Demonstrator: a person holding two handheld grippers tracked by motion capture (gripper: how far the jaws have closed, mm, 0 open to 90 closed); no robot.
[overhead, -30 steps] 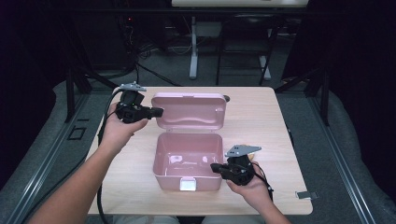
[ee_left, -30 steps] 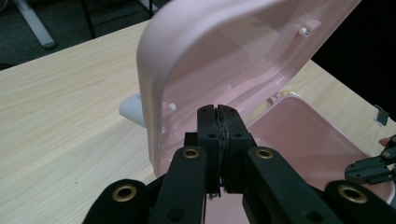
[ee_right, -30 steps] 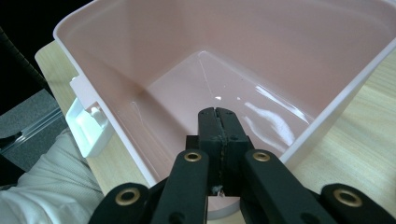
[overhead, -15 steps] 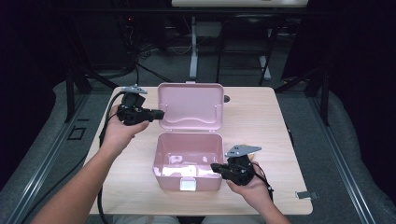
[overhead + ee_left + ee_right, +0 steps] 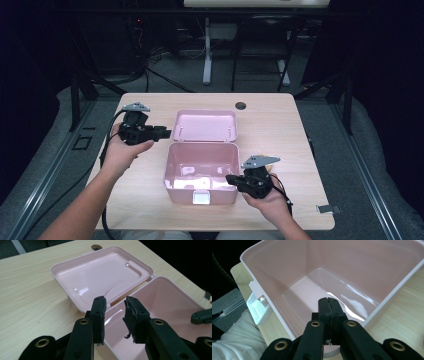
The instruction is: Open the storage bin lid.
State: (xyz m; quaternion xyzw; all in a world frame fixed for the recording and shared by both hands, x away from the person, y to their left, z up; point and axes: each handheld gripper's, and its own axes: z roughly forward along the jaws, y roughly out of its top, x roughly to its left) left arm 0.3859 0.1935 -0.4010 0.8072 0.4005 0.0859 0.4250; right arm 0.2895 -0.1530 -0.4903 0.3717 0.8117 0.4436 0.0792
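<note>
Your pink plastic box (image 5: 201, 170) sits at the middle of the wooden table (image 5: 280, 120), its white latch (image 5: 201, 197) facing you at 6 o'clock. Its lid (image 5: 206, 126) lies thrown fully back, flat on the table at 12 o'clock from the box, inner face up, joined to the box along the back edge.

Your left gripper (image 5: 163, 133) hangs at 10 o'clock from the box, just off the lid's left edge. Its jaws have just been opening; in the left gripper view (image 5: 115, 315) they stand partly apart with nothing between the pads, and the box's rear corner and the lid lie beyond them.

Your right gripper (image 5: 231, 179) is at 4 o'clock, at the box's right wall near the front corner. In the right gripper view (image 5: 329, 305) its jaws are pressed together, clamped on that wall's rim, with the tips reaching over the inside of the box. A light sleeve (image 5: 234, 340) shows at 8 o'clock in that view.
</note>
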